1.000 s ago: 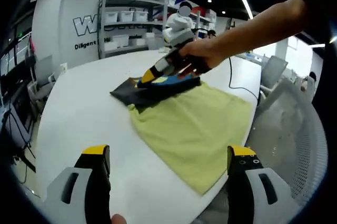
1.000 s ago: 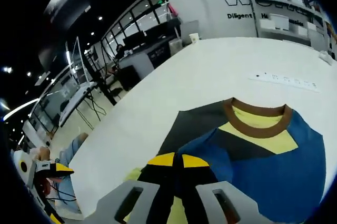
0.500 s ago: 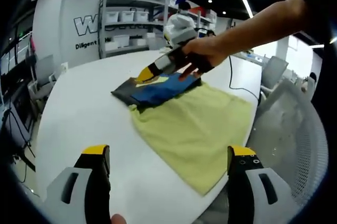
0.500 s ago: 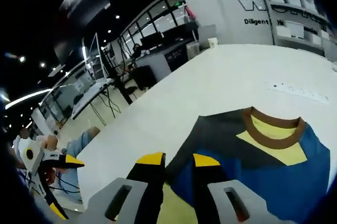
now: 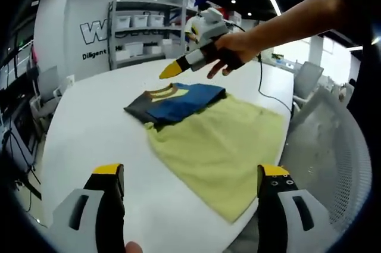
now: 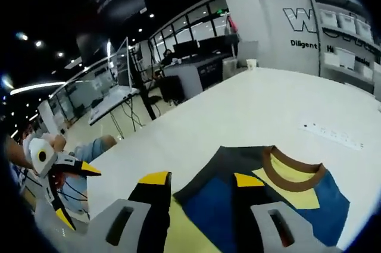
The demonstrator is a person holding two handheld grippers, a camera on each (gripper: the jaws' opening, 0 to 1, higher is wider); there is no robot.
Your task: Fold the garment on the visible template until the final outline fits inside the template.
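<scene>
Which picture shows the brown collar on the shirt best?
The right gripper view: the brown collar is close and its whole curve shows, just past that gripper's open fingers. The left gripper view shows it far off as a thin arc on the folded shirt.

Left gripper view: low at the table's [image 5: 89,128] near edge, facing across. Right gripper view: close above the garment [image 6: 271,190]. Shared by the 2: garment, tabletop.

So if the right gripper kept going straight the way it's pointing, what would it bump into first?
Probably the folded shirt. The right gripper hangs open above it, aimed at its dark and blue near edge on the white table, though depth is hard to judge.
</scene>
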